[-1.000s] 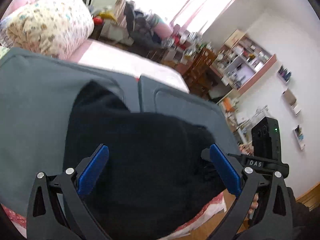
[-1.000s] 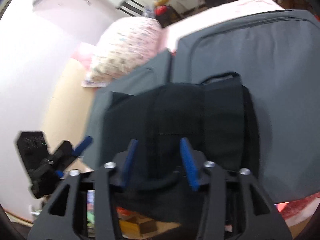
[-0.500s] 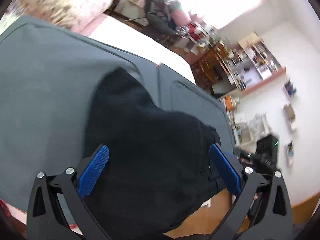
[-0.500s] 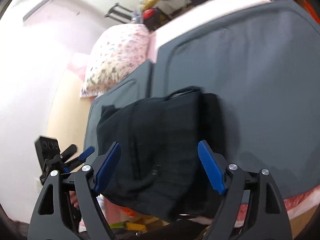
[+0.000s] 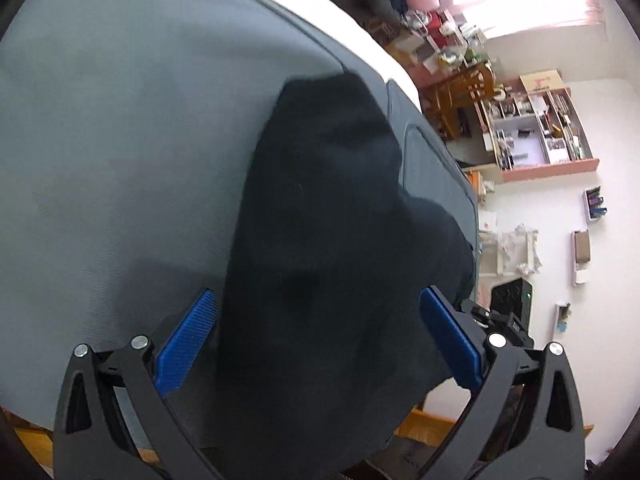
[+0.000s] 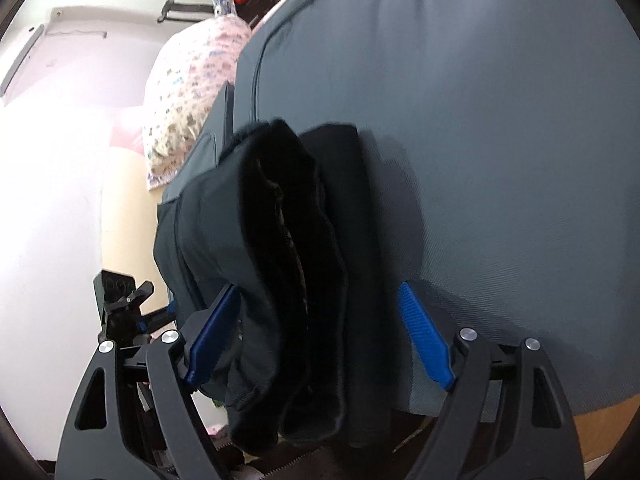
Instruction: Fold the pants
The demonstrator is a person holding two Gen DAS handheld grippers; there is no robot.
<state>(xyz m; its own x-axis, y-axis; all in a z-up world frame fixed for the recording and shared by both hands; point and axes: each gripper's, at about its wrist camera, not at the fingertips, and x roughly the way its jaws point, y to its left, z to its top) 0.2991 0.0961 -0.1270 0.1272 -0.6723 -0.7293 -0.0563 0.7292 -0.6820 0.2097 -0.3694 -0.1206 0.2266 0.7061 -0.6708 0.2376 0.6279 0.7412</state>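
Left wrist view: the left gripper stands with its jaws spread wide, blue pads either side of the folded black pants without pressing on them. The pants lie on a grey padded mat, near its front edge; their lower end hangs past that edge and is cut off behind the gripper frame, so how far the cloth hangs cannot be seen. The fabric is so dark that seams and folds barely register here. At right, part of the right gripper shows behind the left one's frame, its fingertips hidden. A wall shelf holds small items too blurred to identify; a cardboard box above it carries red print that cannot be read. Right wrist view: the right gripper has just been opening its jaws and now straddles the pants with both pads clear of the cloth, which sits between them unheld. Here the stacked layers show as an edge-on roll with a paler lining inside. A floral pillow lies beyond the mat. At lower left, the left gripper is partly screened by the pants and the frame. No legible writing appears in this view.
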